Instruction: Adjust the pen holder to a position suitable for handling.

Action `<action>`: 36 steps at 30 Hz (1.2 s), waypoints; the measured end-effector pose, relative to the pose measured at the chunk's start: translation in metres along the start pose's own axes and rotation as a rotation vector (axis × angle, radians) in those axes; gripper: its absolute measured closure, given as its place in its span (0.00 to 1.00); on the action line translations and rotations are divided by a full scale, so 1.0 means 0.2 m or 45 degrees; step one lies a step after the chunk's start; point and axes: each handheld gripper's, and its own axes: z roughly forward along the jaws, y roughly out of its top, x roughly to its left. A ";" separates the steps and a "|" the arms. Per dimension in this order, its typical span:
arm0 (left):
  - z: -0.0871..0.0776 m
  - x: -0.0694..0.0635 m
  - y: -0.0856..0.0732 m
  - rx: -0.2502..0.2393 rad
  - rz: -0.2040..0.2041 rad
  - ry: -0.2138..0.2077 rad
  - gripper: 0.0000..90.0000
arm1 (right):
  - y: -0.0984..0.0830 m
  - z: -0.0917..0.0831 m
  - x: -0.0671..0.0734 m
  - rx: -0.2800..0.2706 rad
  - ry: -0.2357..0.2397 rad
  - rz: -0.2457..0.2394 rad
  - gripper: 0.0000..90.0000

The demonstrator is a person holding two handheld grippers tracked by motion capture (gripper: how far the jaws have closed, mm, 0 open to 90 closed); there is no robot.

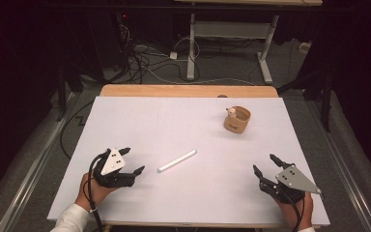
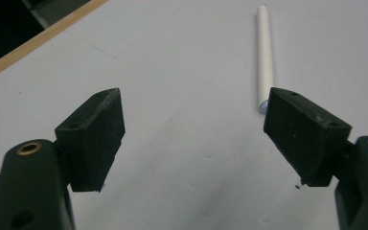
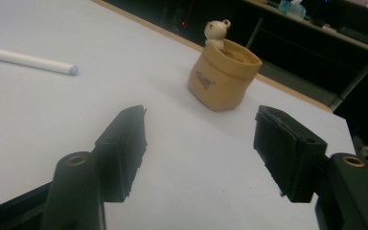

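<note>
Two claws spread wide, left claw [image 1: 131, 160] near white stick [image 1: 177, 161], right claw [image 1: 264, 164] facing tan cup [image 1: 236, 120]

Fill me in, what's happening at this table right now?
A person holds a gripper in each hand over a white table. The left gripper and the right gripper are both open and hold nothing. A white stick lies loose between them, closer to the left one. A tan cup with a small bear figure at its rim stands upright farther back on the right. Neither is being touched.
</note>
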 end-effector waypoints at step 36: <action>-0.05 0.00 -0.08 -0.053 -0.013 0.016 0.23 | 0.07 0.87 -0.50 0.378 -0.070 0.108 1.00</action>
